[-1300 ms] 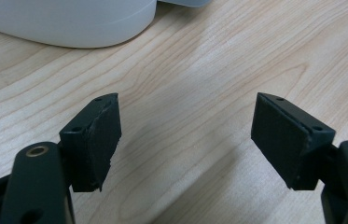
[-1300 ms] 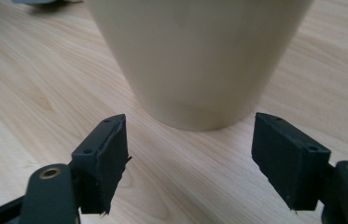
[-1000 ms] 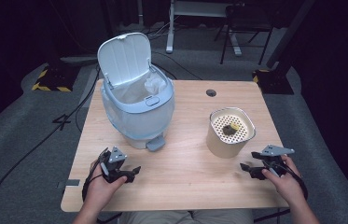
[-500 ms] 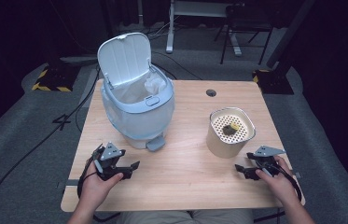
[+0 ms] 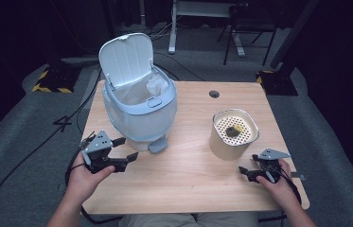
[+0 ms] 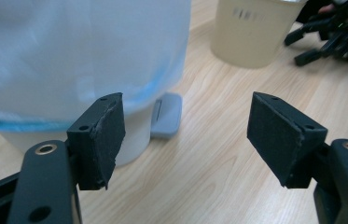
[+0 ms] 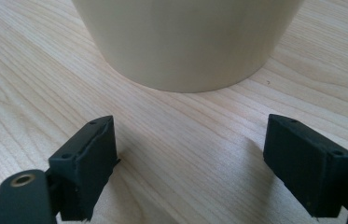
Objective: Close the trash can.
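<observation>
Opening just now w/ nothing between its jaws, your right gripper [image 5: 249, 173] sits just in front of the cream cup [image 5: 233, 135], a stiff, light, smooth thing — grab it by the rim; left gripper [image 5: 123, 151], wide & empty, near the bin [image 5: 138, 111].

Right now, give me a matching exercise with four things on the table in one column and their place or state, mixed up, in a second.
Things:
1. bin
2. cup
3. left gripper
4. pedal

Places or states:
A. cream, with a perforated insert on top
B. open, empty, by the bin's base
C. lid up, white liner inside
D. grey, sticks out at the bin's foot

Pairs: 1-C, 2-A, 3-B, 4-D
</observation>
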`<action>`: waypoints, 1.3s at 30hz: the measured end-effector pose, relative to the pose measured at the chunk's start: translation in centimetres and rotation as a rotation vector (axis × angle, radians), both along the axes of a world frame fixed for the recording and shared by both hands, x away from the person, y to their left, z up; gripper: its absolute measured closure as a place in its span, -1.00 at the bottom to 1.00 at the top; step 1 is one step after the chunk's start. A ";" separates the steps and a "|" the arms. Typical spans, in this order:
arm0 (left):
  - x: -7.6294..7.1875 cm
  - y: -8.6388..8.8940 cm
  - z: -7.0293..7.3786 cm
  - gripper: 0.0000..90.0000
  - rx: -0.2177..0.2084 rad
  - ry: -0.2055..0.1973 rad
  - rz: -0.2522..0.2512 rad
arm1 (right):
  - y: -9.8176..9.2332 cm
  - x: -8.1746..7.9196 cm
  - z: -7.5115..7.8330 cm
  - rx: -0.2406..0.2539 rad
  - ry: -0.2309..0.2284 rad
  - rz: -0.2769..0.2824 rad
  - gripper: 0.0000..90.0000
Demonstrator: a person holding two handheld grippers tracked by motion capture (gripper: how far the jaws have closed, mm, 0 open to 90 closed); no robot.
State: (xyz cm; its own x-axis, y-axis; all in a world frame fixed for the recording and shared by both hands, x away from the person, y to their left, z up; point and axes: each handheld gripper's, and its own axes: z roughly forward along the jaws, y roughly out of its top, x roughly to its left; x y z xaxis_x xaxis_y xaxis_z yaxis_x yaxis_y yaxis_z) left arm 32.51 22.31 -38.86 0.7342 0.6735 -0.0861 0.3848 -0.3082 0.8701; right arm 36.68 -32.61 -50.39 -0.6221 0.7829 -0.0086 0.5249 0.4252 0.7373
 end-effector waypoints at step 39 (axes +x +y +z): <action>7.6 5.4 13.6 -0.33 -0.181 -0.251 0.179 | 0.0 0.0 0.0 0.005 0.003 0.003 -0.62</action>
State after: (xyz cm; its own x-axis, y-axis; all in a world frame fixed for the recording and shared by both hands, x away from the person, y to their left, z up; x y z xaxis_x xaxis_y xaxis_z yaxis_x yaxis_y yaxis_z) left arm 40.12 27.72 -25.25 0.6197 0.7834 -0.0477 0.1864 -0.0879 0.9785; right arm 36.69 -32.64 -50.39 -0.6246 0.7809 -0.0030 0.5260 0.4235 0.7375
